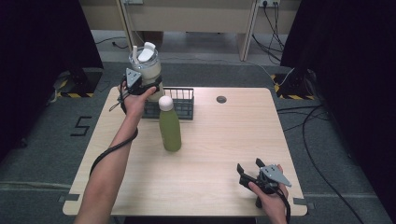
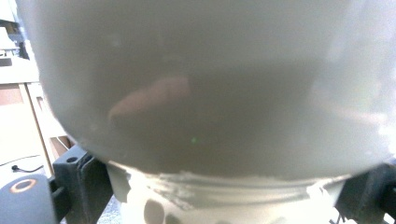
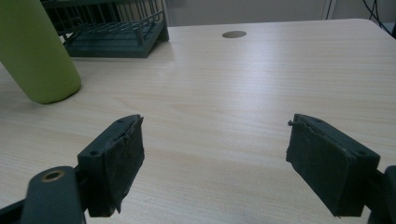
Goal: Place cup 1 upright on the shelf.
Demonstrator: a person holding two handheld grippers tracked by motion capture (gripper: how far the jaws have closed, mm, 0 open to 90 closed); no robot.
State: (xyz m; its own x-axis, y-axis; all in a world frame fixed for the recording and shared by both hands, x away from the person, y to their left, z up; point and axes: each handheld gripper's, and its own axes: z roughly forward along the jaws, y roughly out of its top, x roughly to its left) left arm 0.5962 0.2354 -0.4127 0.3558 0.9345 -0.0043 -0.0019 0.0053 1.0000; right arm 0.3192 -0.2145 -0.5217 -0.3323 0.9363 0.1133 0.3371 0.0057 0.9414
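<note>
Aloft, pale tumbler [image 1: 145,69] in left gripper's [image 1: 138,86] jaws.

A cream-white tumbler [image 1: 145,67], a green bottle [image 1: 170,128] with white cap, a dark wire basket [image 1: 180,105].

Both forearms bare, no sleeves. Left gripper [image 1: 140,84]: black body, grey three-cornered plate w/ dark holes on top, black cable trailing back from fingers. Right gripper [image 3: 215,163]: black jaws, worn ragged pads, brass-ringed screw hole behind left finger [image 3: 116,163].
</note>
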